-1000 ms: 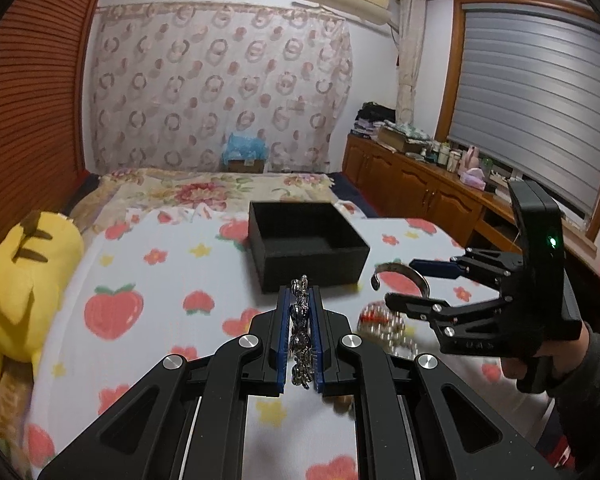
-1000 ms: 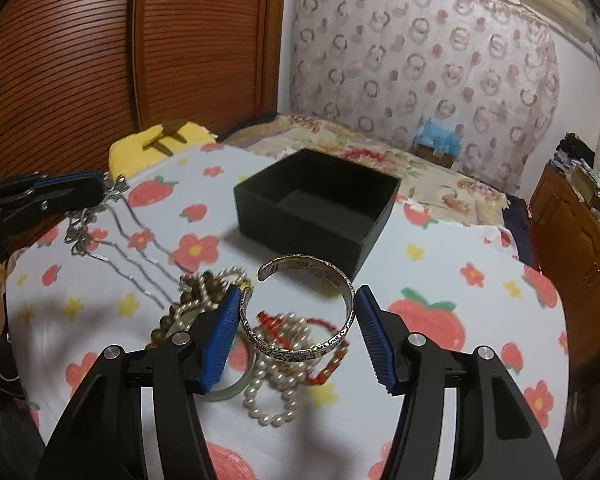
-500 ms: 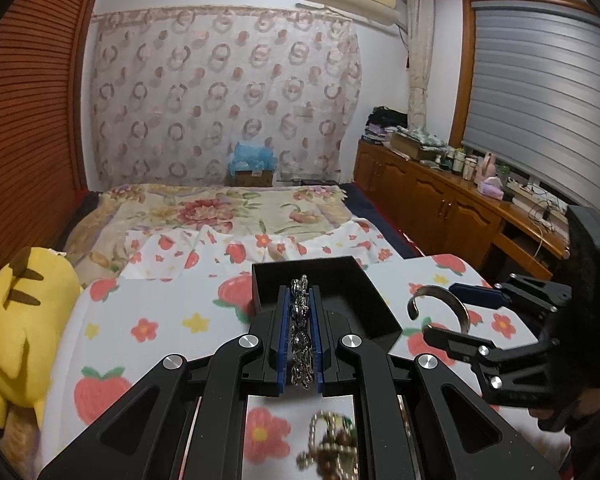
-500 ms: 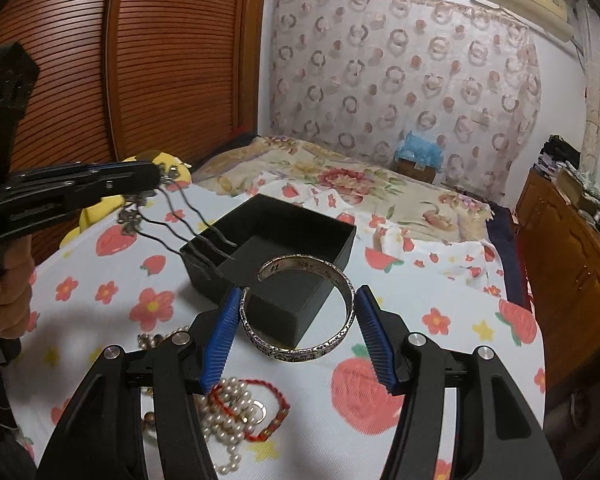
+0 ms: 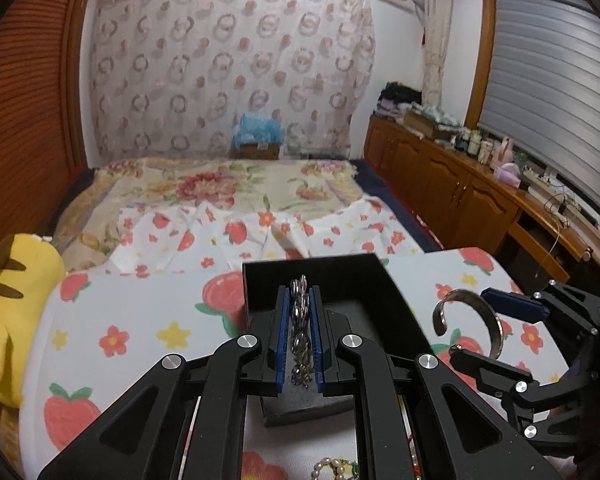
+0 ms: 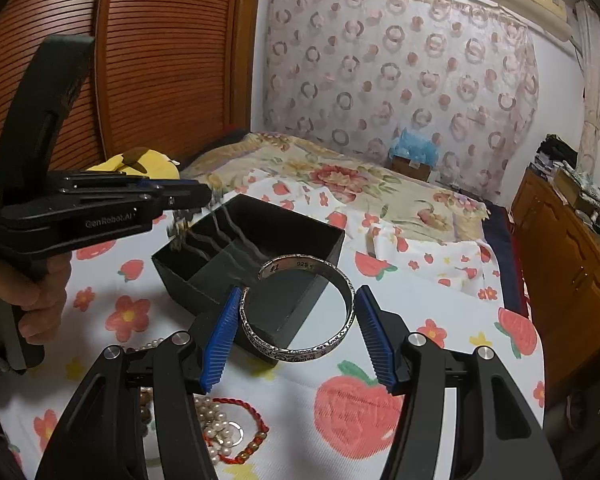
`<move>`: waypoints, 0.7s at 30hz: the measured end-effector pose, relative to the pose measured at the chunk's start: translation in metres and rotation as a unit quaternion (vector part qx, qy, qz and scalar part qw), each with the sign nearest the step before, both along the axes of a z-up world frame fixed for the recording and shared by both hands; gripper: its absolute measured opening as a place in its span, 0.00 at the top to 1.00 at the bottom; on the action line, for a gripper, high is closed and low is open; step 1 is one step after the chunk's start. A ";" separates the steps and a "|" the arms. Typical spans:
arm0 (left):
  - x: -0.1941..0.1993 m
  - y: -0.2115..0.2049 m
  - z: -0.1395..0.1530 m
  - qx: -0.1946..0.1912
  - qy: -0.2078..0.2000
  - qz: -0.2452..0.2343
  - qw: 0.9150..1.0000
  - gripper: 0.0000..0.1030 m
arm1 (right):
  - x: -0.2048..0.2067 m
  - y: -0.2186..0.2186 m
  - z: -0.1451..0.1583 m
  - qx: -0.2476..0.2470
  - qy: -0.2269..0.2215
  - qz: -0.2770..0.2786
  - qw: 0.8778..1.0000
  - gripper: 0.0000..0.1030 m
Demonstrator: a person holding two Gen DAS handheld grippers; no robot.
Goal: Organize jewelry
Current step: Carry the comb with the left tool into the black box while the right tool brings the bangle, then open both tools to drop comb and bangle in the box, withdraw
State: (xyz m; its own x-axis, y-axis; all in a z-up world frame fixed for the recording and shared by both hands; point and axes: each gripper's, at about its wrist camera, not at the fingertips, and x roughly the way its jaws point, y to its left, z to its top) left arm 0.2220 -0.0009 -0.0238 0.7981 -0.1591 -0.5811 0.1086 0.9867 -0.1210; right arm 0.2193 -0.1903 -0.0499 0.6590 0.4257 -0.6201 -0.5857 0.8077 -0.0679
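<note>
Your work surface is the fruit-and-flower printed sheet [image 6: 440,312], and on it sits the black jewelry box [image 6: 300,236], open-topped, with a divider visible inside. Your left gripper [image 5: 300,334] hangs over that box, its blue pads pressed narrow around a silver chain necklace [image 5: 300,344] whose strands trail down into the box in the right wrist view. Your right gripper [image 6: 298,334] is just in front of the box's near corner, jaws spread only as far as the silver cuff bangle [image 6: 300,346] they hold between them. Near your right gripper, a heap of pearl beads [image 6: 216,426] and a red cord bracelet [image 6: 256,436] lies on the sheet.
</note>
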 end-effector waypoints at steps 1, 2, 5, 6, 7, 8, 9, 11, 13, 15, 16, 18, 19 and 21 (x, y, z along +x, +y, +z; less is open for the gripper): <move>0.001 0.001 -0.001 -0.002 0.003 -0.002 1.000 0.85 | 0.002 0.000 -0.001 0.001 0.001 0.001 1.000 0.41; 0.001 0.001 -0.001 0.000 0.005 -0.001 1.000 0.82 | 0.003 0.000 -0.002 0.001 0.001 0.002 1.000 0.41; -0.004 0.003 0.003 0.013 -0.005 0.003 1.000 0.75 | 0.005 0.006 -0.004 0.004 0.002 0.007 1.000 0.41; -0.006 0.006 0.005 0.015 -0.007 0.005 1.000 0.75 | 0.005 0.006 -0.005 0.005 0.002 0.009 1.000 0.41; -0.008 0.008 0.006 0.015 -0.008 0.005 1.000 0.75 | 0.006 0.009 -0.005 0.006 0.002 0.011 1.000 0.41; -0.011 0.011 0.007 0.016 -0.009 0.008 1.000 0.75 | 0.007 0.012 -0.006 0.006 0.001 0.015 1.000 0.41; -0.012 0.013 0.008 0.017 -0.011 0.009 1.000 0.74 | 0.008 0.015 -0.007 0.006 0.001 0.018 1.000 0.41; -0.017 0.017 0.010 0.019 -0.013 0.014 1.000 0.70 | 0.011 0.024 -0.008 0.002 0.000 0.025 1.000 0.41; -0.025 0.021 0.011 0.023 -0.017 0.018 0.999 0.69 | 0.014 0.033 -0.011 -0.005 0.000 0.029 1.000 0.41; -0.032 0.024 0.010 0.031 -0.019 0.022 0.999 0.67 | 0.019 0.041 -0.014 -0.012 0.002 0.028 1.000 0.41; -0.035 0.025 0.010 0.034 -0.018 0.023 0.999 0.65 | 0.021 0.044 -0.016 -0.015 0.005 0.029 0.999 0.41; -0.039 0.028 0.009 0.038 -0.019 0.025 0.999 0.59 | 0.027 0.049 -0.020 -0.017 0.013 0.027 0.999 0.41; -0.042 0.029 0.008 0.040 -0.019 0.026 0.999 0.59 | 0.029 0.050 -0.022 -0.017 0.017 0.027 0.999 0.41; -0.047 0.032 0.006 0.046 -0.017 0.027 0.998 0.59 | 0.032 0.054 -0.025 -0.020 0.022 0.025 0.999 0.40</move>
